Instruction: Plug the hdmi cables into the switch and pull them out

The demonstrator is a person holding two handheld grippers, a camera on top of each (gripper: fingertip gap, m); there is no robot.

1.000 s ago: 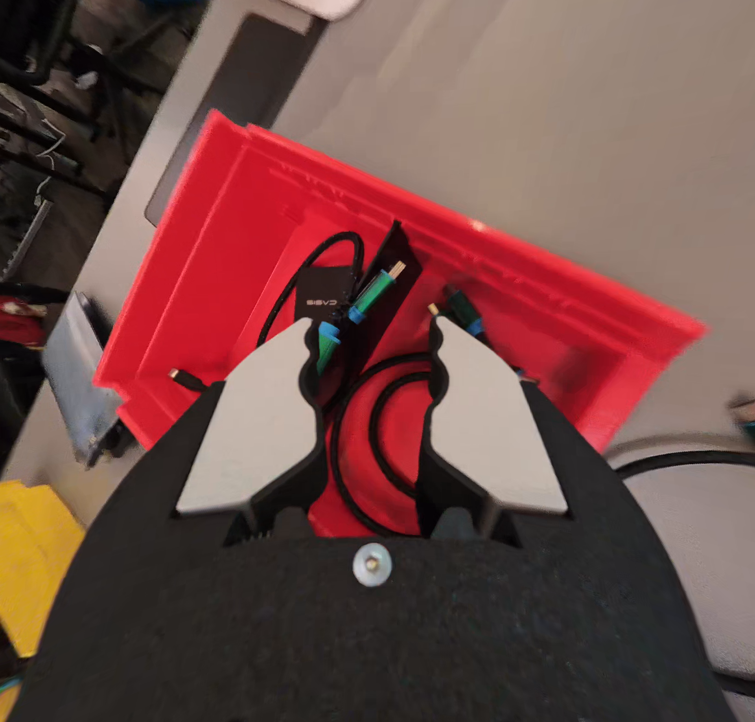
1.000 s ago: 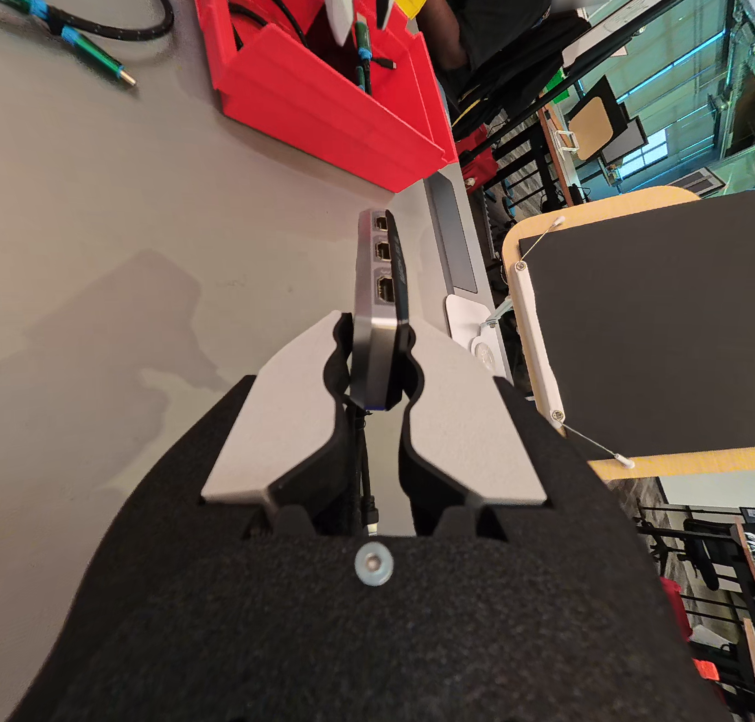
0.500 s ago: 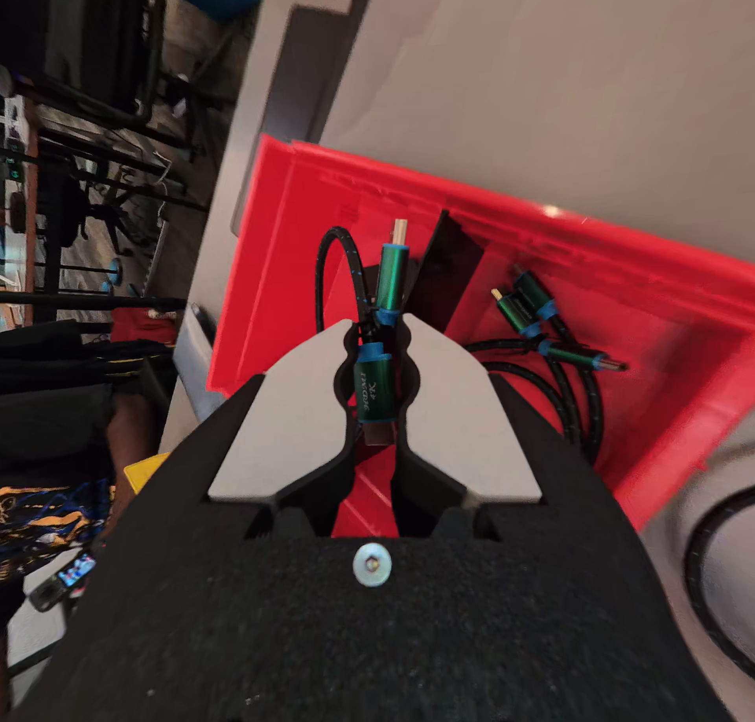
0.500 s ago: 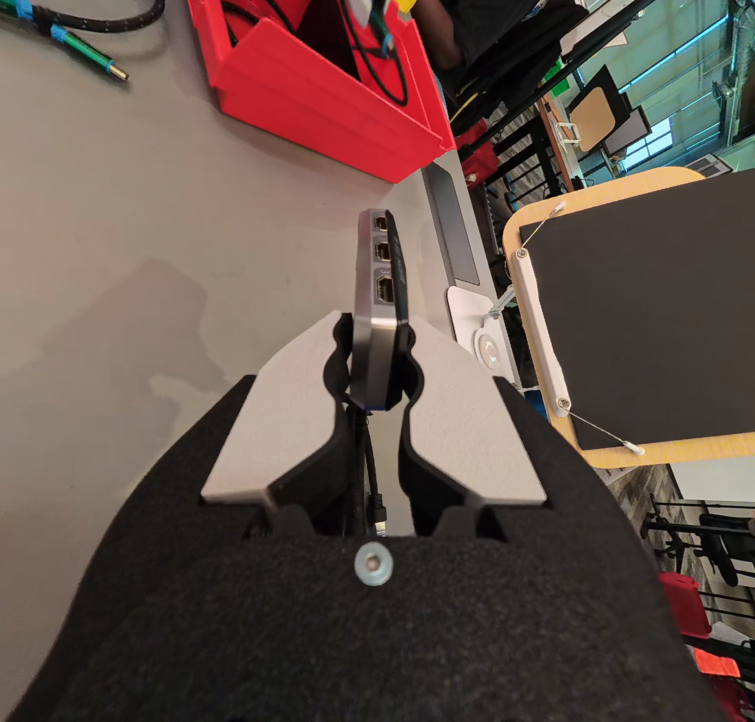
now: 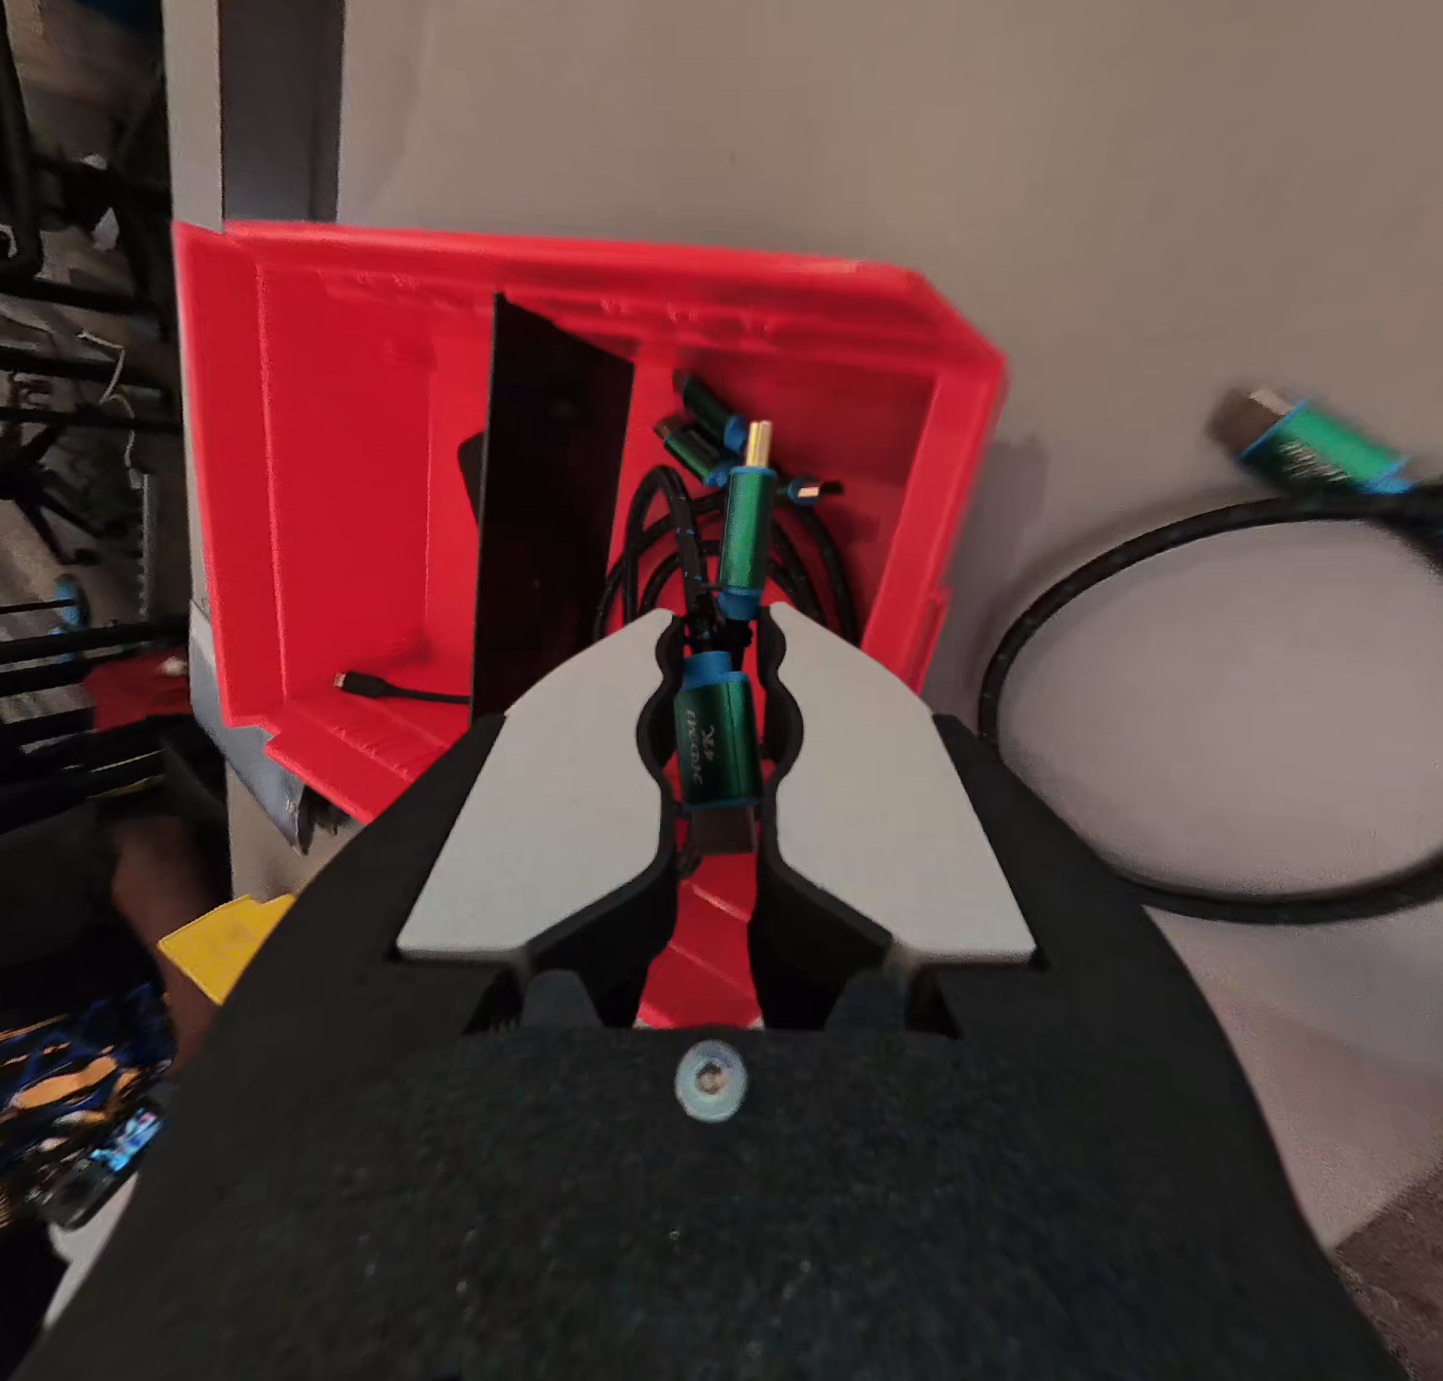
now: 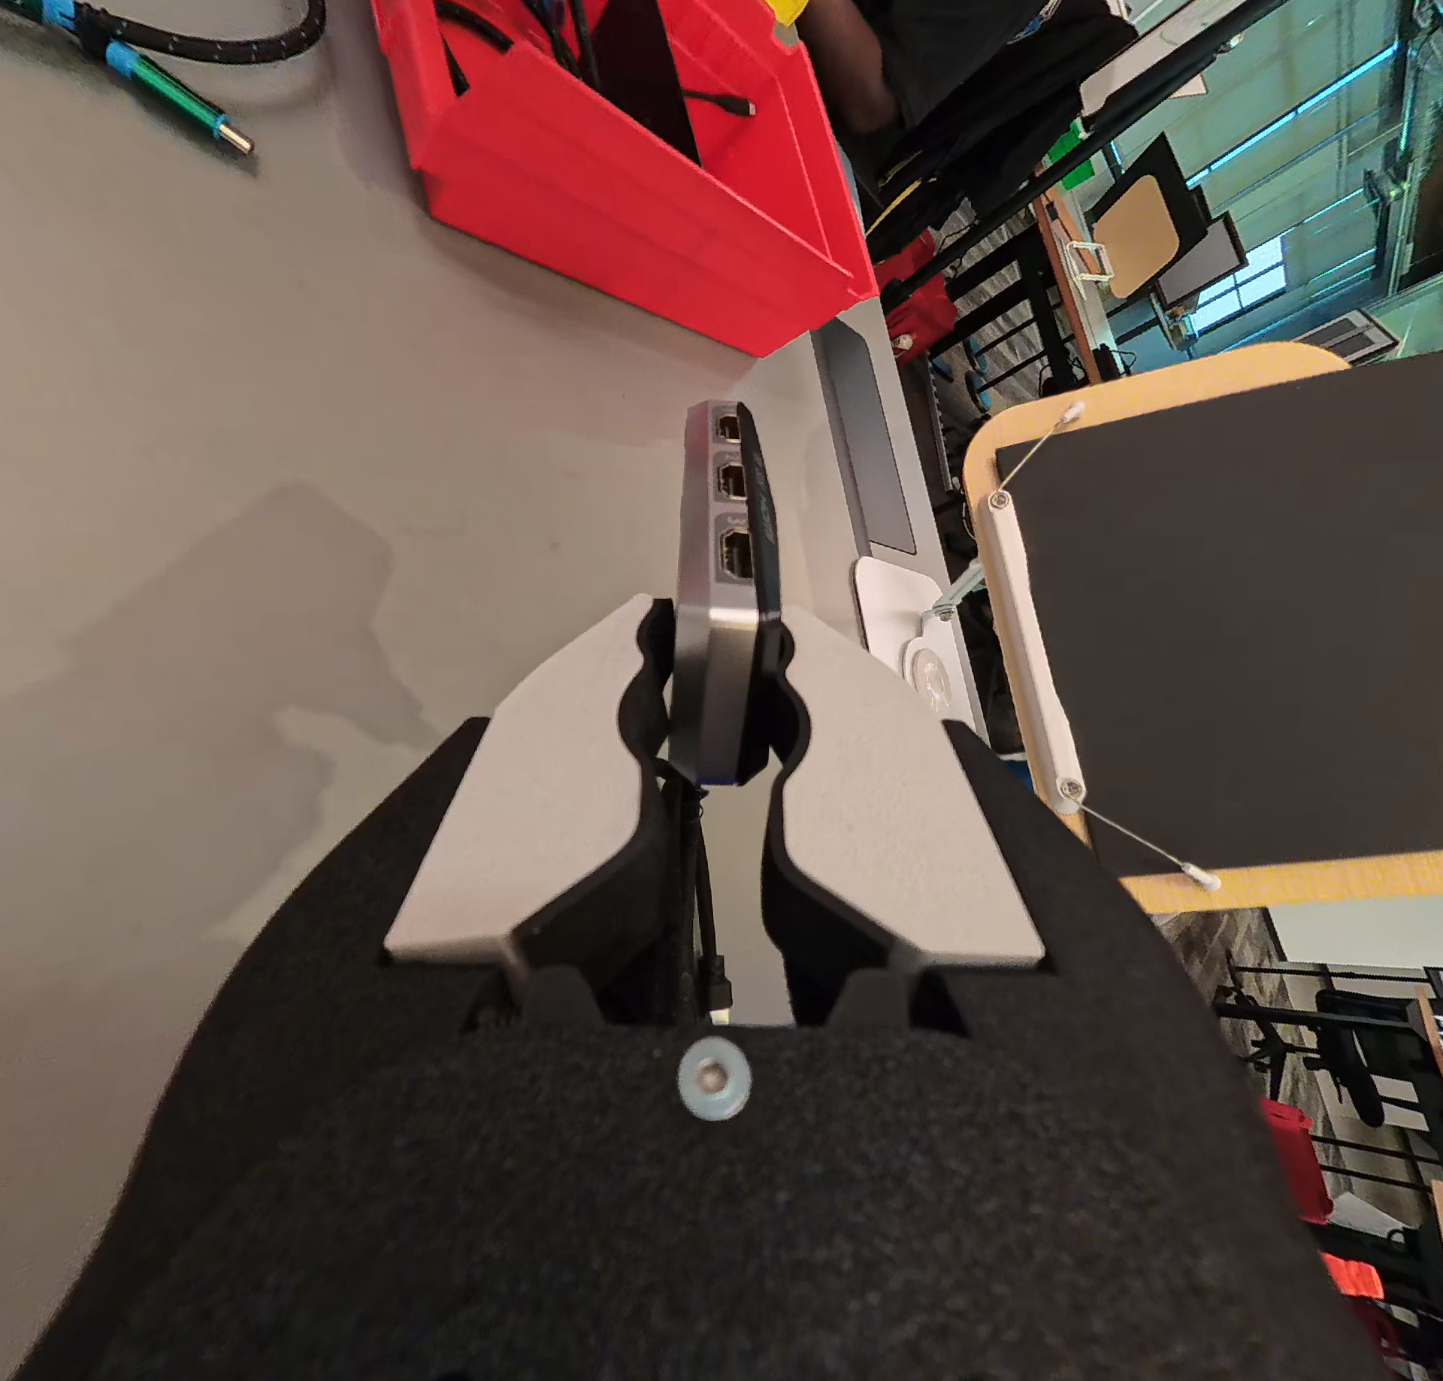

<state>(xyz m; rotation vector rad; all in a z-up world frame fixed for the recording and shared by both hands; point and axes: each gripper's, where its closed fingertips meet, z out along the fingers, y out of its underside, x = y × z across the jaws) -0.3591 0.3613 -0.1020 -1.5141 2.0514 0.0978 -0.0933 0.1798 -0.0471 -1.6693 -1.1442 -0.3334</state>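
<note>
My left gripper (image 5: 718,644) is clamped on a green HDMI plug (image 5: 717,746) above the red bin (image 5: 312,484); my right gripper (image 6: 718,625) pinches the grey switch (image 6: 714,562), ports facing up, over the table (image 6: 234,406).

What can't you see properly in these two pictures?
- Left wrist view: the black divider in the red bin hides a dark thing behind it.
- Left wrist view: the green plug on the table is blurred.
- Right wrist view: the switch shows only its port edge; the right gripper covers its lower end.
</note>
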